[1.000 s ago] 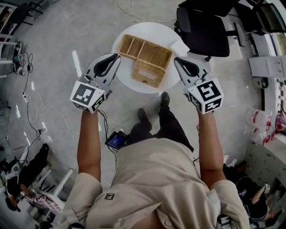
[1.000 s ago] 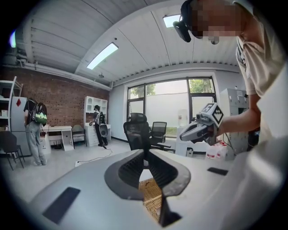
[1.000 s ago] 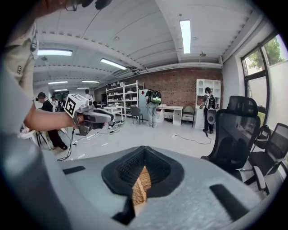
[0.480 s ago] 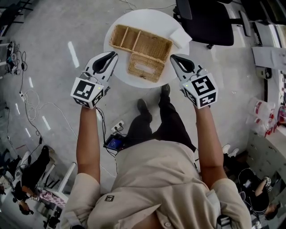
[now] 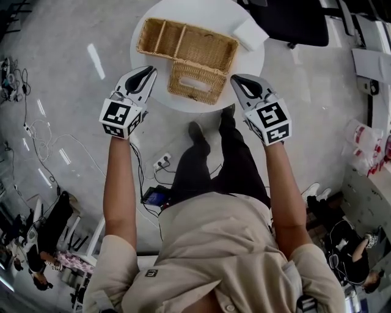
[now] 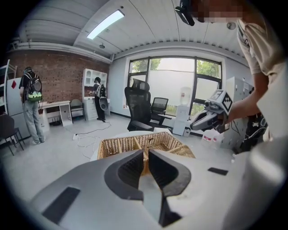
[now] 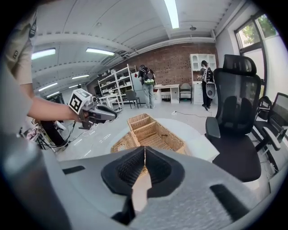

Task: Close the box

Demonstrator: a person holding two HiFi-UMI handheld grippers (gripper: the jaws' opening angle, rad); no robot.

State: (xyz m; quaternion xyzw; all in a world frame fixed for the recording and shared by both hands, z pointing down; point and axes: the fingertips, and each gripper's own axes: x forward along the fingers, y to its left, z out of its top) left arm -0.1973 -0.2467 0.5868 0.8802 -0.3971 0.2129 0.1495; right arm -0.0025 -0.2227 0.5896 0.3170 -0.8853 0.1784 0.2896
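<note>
Left jaws: the left gripper [image 6: 145,152] is clenched, pads meeting at the tips, nothing between them.
Right jaws: the right gripper [image 7: 144,150] is pressed together the same way and is empty.
Gripper position: both are off the near edge of the round table [image 5: 249,61], touching nothing, one on each side of the lid [image 5: 195,82].
Box location: the wicker box [image 5: 186,44] sits on the table, ahead of and below both jaws, its compartments exposed.
Lid: folded out on the box's near side, toward the person. Whether it lies flat or is propped cannot be told.
Long axis: runs left to right across the person, slightly skewed. The hinge line follows it along the near wall.
Nearer gripper: roughly even, with the right marginally closer to the lid's end.
Coming move (judgement): raise the lid's free near edge and swing it away over the body.
Clearance: the table is bare left of the box. The white paper [image 5: 250,33] and office chair [image 5: 287,18] lie beyond, outside the lid's arc.
</note>
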